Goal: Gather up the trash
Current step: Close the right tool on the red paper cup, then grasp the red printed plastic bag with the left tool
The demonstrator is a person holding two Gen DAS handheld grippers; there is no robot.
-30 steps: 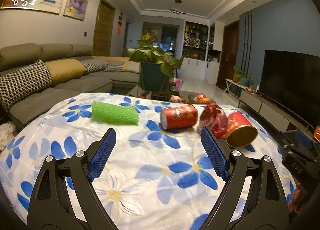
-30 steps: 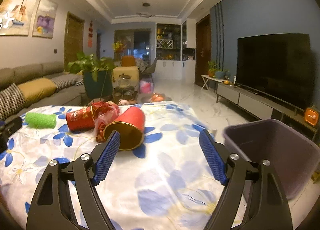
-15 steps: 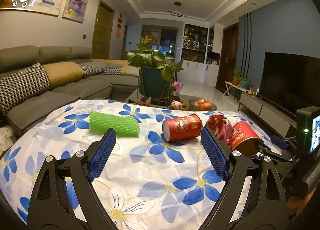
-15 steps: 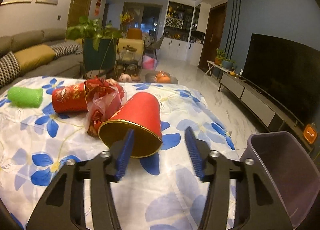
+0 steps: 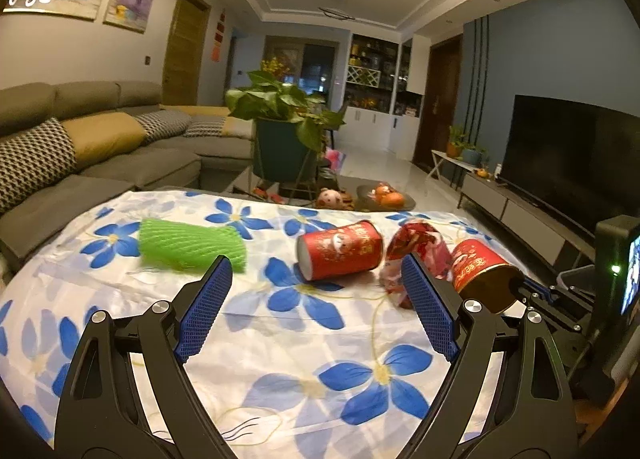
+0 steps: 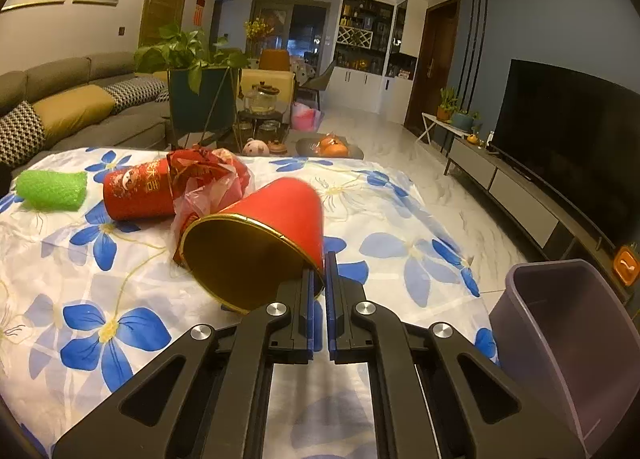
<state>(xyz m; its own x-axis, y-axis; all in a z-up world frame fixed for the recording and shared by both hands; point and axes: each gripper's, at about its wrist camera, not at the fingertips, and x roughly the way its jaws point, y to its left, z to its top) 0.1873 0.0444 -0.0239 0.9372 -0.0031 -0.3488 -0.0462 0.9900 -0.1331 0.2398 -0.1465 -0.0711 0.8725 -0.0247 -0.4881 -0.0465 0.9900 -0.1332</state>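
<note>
On the flowered tablecloth [image 5: 304, 343] lie a green foam net sleeve [image 5: 190, 245], a red paper cup on its side [image 5: 340, 250], a crumpled red wrapper [image 5: 416, 247] and a second red cup with a gold inside [image 6: 256, 243]. My right gripper [image 6: 319, 271] is shut on the rim of that gold-lined cup, which also shows in the left wrist view [image 5: 482, 273]. My left gripper [image 5: 316, 299] is open and empty, above the cloth in front of the sleeve and the first cup [image 6: 138, 191].
A purple bin [image 6: 560, 339] stands on the floor right of the table. A grey sofa [image 5: 80, 155] is at the left, a potted plant [image 5: 280, 127] behind the table, a TV [image 6: 568, 139] and low cabinet at the right.
My right gripper moved forward and closed on the rim of the gold-lined cup. My left gripper stayed open and shifted slightly closer over the cloth.
</note>
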